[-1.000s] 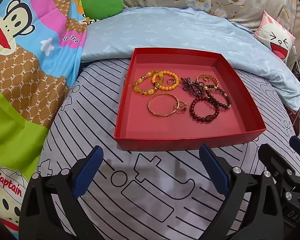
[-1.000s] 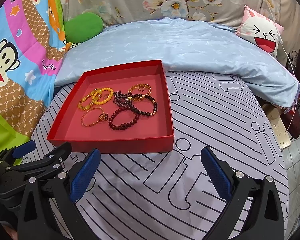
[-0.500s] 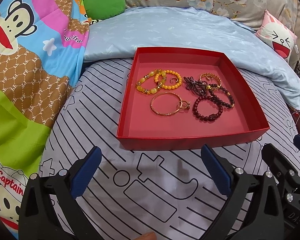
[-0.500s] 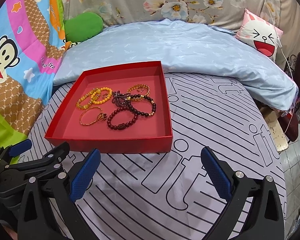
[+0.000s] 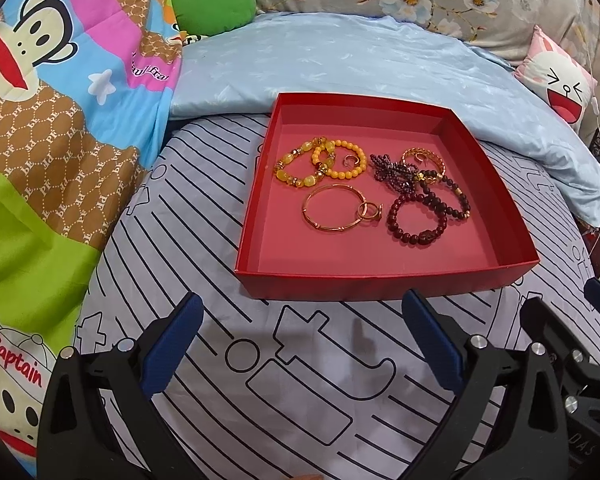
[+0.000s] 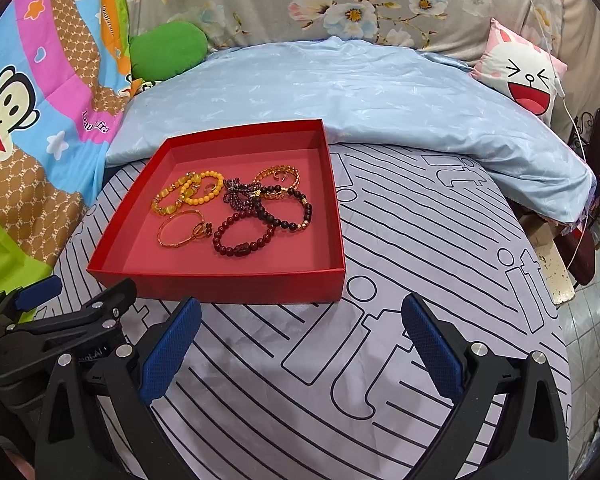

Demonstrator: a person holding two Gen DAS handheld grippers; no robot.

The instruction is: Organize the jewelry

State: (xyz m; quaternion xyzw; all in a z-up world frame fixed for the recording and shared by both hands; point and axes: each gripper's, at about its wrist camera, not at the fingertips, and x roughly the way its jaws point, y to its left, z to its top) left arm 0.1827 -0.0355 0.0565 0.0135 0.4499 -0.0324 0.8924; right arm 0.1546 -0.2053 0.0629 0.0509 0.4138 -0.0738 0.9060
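Observation:
A red tray (image 5: 384,278) (image 6: 240,286) lies on the striped bed sheet. It holds yellow bead bracelets (image 5: 320,160) (image 6: 186,194), a gold bangle (image 5: 332,210) (image 6: 178,232) with rings beside it, dark red bead bracelets (image 5: 418,220) (image 6: 244,238) and a gold chain bracelet (image 5: 424,158) (image 6: 278,174). My left gripper (image 5: 304,340) is open and empty, just in front of the tray. My right gripper (image 6: 300,340) is open and empty, in front of the tray's right corner. The left gripper also shows in the right wrist view (image 6: 60,312), to the left.
A light blue quilt (image 5: 360,64) (image 6: 340,92) lies behind the tray. A cartoon monkey blanket (image 5: 60,100) covers the left. A green cushion (image 5: 214,4) and a white face pillow (image 6: 524,76) sit at the back. The bed edge drops off on the right (image 6: 560,280).
Both grippers have drawn back slightly and the views have risen a little; the tray looks a bit farther. The jewelry has not moved. Both stay open.

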